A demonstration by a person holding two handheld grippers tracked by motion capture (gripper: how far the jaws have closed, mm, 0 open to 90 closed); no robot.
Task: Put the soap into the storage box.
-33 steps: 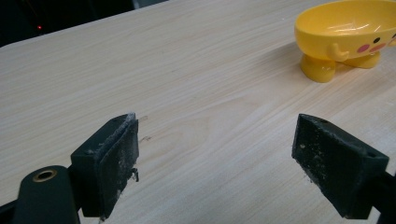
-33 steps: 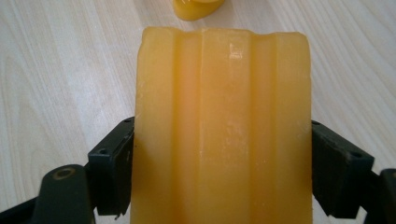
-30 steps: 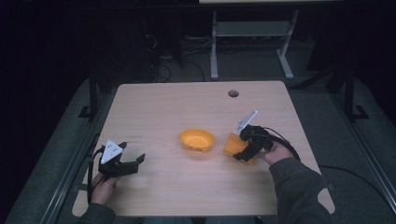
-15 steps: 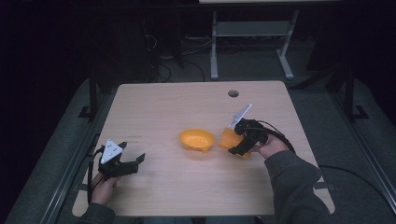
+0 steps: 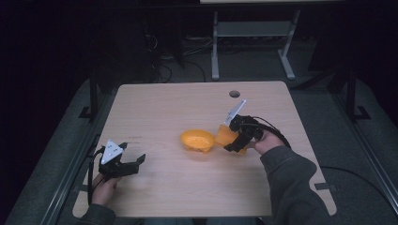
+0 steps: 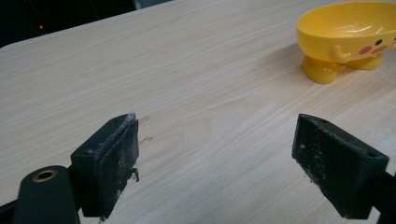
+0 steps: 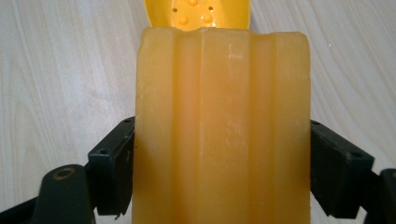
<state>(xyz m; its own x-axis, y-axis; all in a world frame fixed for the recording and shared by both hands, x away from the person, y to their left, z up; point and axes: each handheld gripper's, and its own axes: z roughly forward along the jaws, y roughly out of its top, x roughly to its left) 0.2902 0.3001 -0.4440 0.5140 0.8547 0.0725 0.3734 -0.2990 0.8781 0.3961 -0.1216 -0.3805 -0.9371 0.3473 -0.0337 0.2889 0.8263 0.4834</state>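
A yellow footed bowl point(image 5: 197, 140) with a painted face stands at the middle of the wooden table point(image 5: 178, 103); it also appears at the top right of the left gripper view, bowl point(image 6: 348, 32). My right gripper point(image 5: 233, 142) is shut on a ribbed orange block point(image 5: 226, 136), held just right of the bowl. In the right gripper view the block point(image 7: 223, 126) sits between both jaws, with the bowl point(image 7: 196, 13) just beyond its top. My left gripper point(image 5: 132, 160) rests near the table's front left, open and holding nothing point(image 6: 215, 158).
A round cable hole point(image 5: 234, 93) sits near the table's far edge. Behind the table stands a white metal frame point(image 5: 251, 42) on a dark floor with cables. A black cable point(image 5: 347, 171) trails off the right side.
My right gripper has carried the orange block leftward and slightly away, up to the bowl's right side. The left gripper has stayed where it was.
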